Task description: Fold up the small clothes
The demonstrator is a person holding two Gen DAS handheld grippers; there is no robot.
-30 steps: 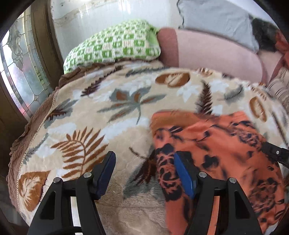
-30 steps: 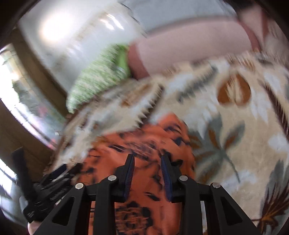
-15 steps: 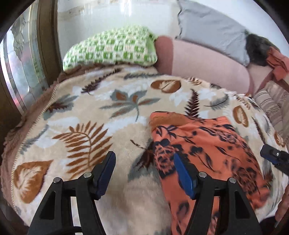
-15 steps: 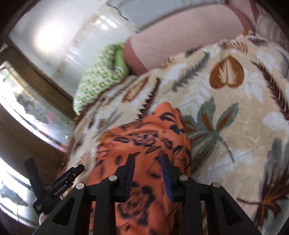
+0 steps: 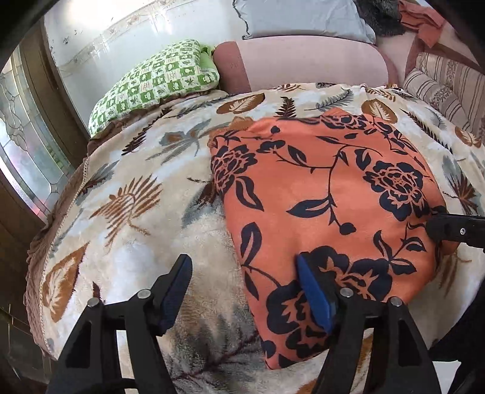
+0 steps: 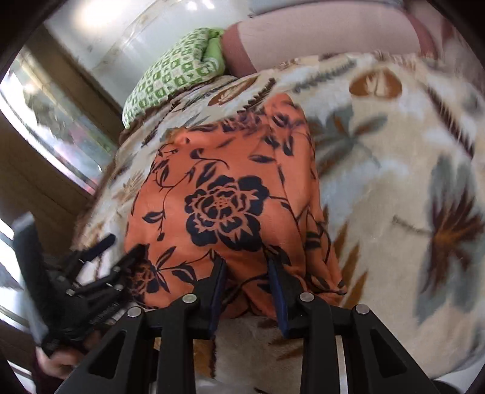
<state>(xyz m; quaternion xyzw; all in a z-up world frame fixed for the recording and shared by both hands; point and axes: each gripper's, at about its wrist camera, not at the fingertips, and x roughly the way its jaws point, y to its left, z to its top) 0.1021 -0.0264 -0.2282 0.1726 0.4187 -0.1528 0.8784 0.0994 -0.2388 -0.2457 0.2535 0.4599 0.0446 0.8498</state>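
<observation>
An orange garment (image 5: 327, 194) with a dark flower print lies flat on the leaf-patterned blanket (image 5: 127, 212). My left gripper (image 5: 245, 288) hovers over its near left edge, jaws opening. One pad is above the blanket and one above the cloth, with no pad pressing. In the right wrist view, my right gripper (image 6: 247, 278) stands narrowly open over the garment's (image 6: 224, 194) near hem. Fabric lies between its pads, apparently without being pinched. The left gripper (image 6: 118, 251) shows at the garment's other side, held by a hand (image 6: 54, 363).
A green checked pillow (image 5: 154, 81), a pink bolster (image 5: 303, 60) and a grey pillow (image 5: 297, 18) line the far side. Striped cushions (image 5: 442, 85) sit at the far right. A leaded window (image 5: 27, 145) and the blanket's brown edge (image 5: 36, 242) are on the left.
Both grippers have drawn back to the garment's near edge, so it fills more of each view. The left jaws stand slightly wider. The garment has stayed put on the blanket.
</observation>
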